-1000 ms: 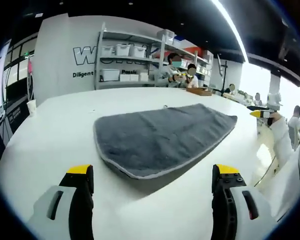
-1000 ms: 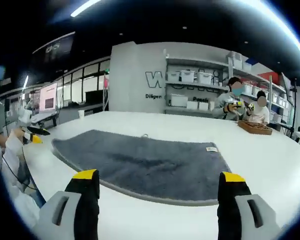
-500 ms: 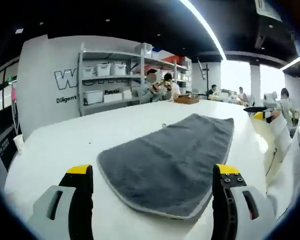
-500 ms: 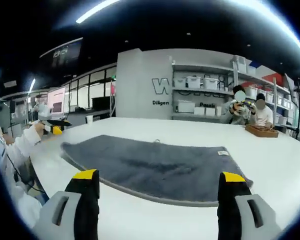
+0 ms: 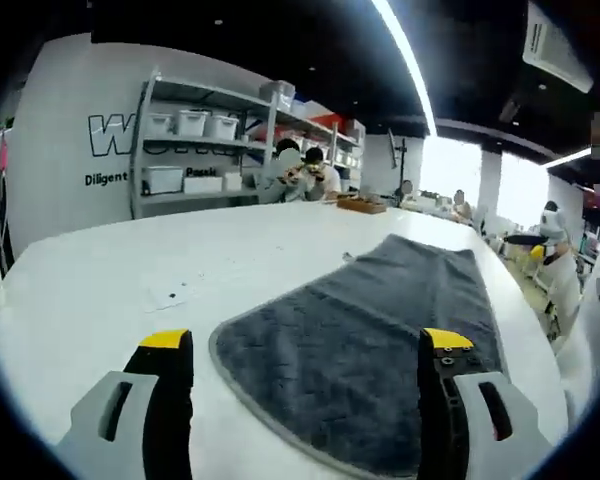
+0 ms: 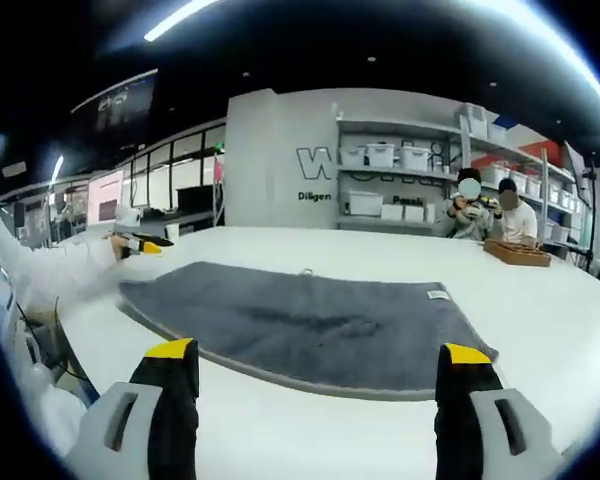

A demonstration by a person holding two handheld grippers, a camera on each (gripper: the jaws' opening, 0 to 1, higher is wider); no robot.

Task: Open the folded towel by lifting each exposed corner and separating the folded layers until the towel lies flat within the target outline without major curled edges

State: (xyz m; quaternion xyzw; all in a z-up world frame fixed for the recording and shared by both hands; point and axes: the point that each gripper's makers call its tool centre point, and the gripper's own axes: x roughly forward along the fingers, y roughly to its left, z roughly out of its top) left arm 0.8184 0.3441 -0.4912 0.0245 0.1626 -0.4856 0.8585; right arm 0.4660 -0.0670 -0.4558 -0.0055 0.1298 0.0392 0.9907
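While both of my tools hang above the white table (image 5: 100,270), the grey towel (image 5: 380,330) lies spread on it, filling the centre and lower right of the left gripper view. My left gripper (image 5: 305,400) has its two yellow-tipped jaws standing wide apart at the bottom of that view, grasping nothing; the left jaw sits over bare tabletop, the right jaw over the towel's near part, and whether either touches the cloth I cannot tell. A pale hem runs along the towel's rounded near edge between the jaws. In the right gripper view the same towel (image 6: 300,325) stretches across the middle of the frame, its long edge facing me, with a small white label (image 6: 438,294) at its far right corner and a small loop on its far edge. My right gripper (image 6: 318,405) is likewise released, jaws spread at the bottom of the frame and nothing between them, both short of the towel's near edge. At the left of that view my other gripper (image 6: 145,243) shows its yellow tip just beyond the towel's left end. Shelves with white bins (image 6: 380,155) stand against the back wall, upper centre, and two seated people (image 6: 485,210) are at the table's far right.
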